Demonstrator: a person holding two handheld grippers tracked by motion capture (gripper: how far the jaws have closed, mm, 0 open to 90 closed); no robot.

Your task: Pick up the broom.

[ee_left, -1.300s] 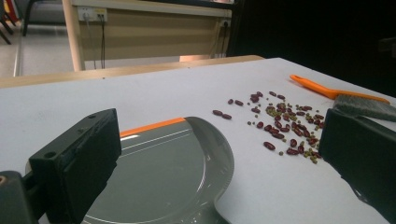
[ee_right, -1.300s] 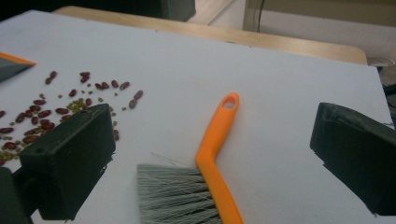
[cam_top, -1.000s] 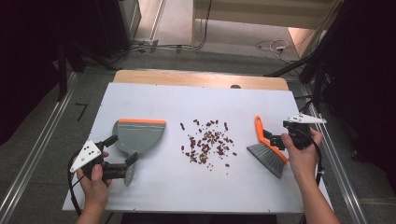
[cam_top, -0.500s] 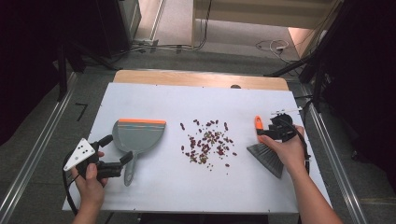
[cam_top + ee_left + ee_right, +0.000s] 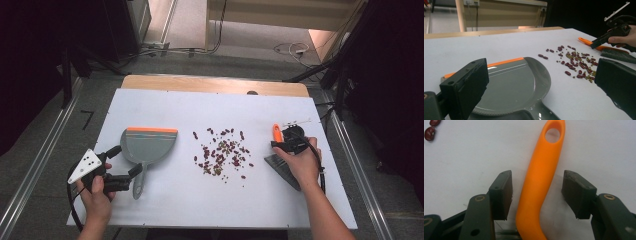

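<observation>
Right gripper view | right hand-held gripper (image 5: 536, 192) lowered, narrowed astride brush handle (image 5: 541, 182), not yet pinching

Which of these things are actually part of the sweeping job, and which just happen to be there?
In use: grey dustpan with orange lip; orange-handled grey brush; scattered red and green beans.
Lying about: cables on the floor; wooden board behind the white table.

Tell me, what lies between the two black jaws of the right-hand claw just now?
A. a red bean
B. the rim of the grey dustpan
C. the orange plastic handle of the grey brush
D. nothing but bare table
C: in the right gripper view the orange plastic brush handle runs up between the jaws of the right claw, with a gap on each side, so not yet pinched.
</observation>
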